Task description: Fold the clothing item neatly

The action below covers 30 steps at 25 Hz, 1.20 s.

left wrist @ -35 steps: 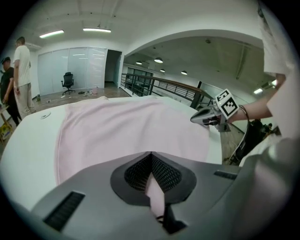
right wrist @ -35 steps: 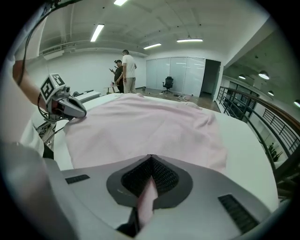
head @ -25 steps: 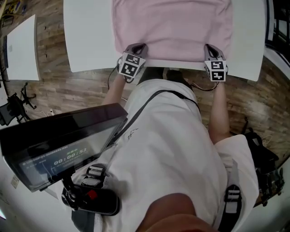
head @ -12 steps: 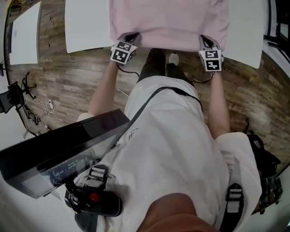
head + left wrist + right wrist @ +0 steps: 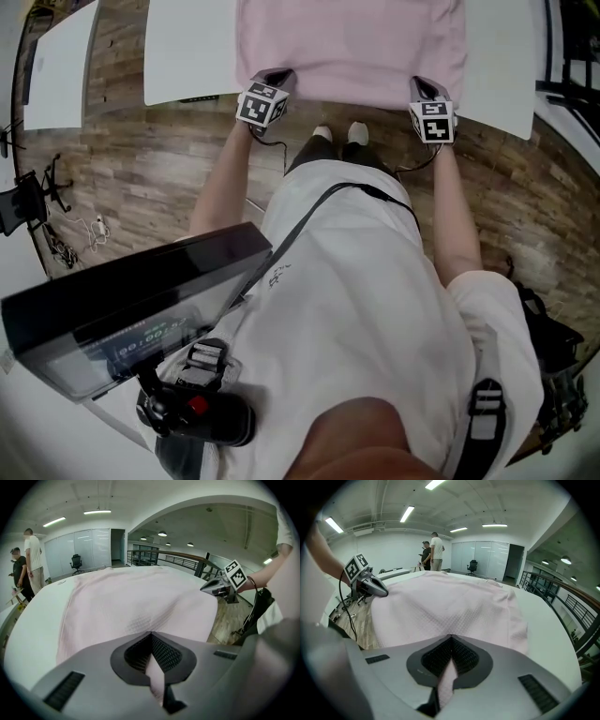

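Pink waffle-weave garment [image 5: 352, 42] lies spread flat on the white table [image 5: 187, 56], with its near hem at the table edge closest to the person. Left gripper [image 5: 274, 82] is on the near-left corner of the hem and right gripper [image 5: 424, 89] on the near-right corner. Each has its jaws closed, with a thin tongue of pink cloth pinched between the pads.

Step in hand, as judged: first fold, the near hem to be carried up and over toward the far edge. To do it well:
- lift both corners together and level
- hold the hem taut between the grippers so the middle does not sag
- lay it down square to the far edge before letting go; an uneven lift would skew the fold

View notes:
- Head view gives the symmetry of the two grips and the bare table on either side, but the garment's far part is cut off at the frame top.
- Gripper views show the cloth actually between the pads, the weave texture and the garment's far end, plus two bystanders [image 5: 436, 550] well beyond the table — absent from the head view
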Motion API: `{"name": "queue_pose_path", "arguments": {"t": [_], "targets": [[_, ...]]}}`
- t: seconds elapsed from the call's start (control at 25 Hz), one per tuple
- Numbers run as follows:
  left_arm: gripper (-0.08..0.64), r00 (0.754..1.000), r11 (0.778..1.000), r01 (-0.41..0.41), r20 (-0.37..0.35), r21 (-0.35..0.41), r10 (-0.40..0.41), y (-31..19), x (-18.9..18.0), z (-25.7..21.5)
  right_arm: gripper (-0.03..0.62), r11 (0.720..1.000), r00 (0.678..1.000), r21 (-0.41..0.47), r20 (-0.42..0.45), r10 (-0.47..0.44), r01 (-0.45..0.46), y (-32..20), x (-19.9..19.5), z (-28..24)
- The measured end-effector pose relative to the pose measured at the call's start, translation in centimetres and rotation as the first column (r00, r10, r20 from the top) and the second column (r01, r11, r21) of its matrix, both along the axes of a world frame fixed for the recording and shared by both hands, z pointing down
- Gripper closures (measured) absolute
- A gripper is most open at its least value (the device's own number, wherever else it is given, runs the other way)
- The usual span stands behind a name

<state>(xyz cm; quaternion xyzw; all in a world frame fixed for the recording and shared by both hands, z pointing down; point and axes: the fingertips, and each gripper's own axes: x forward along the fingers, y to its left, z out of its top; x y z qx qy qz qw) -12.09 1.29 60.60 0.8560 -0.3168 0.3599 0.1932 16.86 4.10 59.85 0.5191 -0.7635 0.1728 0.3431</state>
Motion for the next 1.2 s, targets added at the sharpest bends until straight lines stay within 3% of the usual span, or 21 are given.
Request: {"name": "queue_pose_path", "arguments": {"t": [0.32, 0.6, 0.8, 0.96, 1.2], "targets": [[0.558, 1.0, 1.0, -0.012, -0.005, 0.009, 0.012, 1.8, 2.0, 1.2, 0.589, 0.997, 0.996, -0.047, 0.053, 0.066, -0.064, 1.1, 2.3, 1.7], [0.558, 0.998, 0.998, -0.056, 0.008, 0.016, 0.056, 1.4, 1.1, 0.7, 0.589, 0.992, 0.991, -0.042, 0.06, 0.121, -0.118, 1.0, 1.3, 1.1], [0.558, 1.0, 0.995, -0.012, -0.025, 0.103, 0.015, 0.7, -0.8, -1.9, 0.589, 0.991, 0.99, 0.02, 0.053, 0.13, -0.131, 2.2, 0.6, -1.4], [0.558, 0.997, 0.989, -0.036, -0.056, 0.146, 0.044, 1.3, -1.5, -3.9, 0.589, 0.988, 0.99, 0.086, 0.082, 0.117, -0.124, 4.2, -0.4, -3.6], [0.558, 0.992, 0.97, -0.123, 0.03, 0.208, 0.119, 3.9, -1.3, -3.3, 0.591, 0.992, 0.998, 0.116, 0.05, 0.045, -0.051, 7.2, -2.4, -5.3]]}}
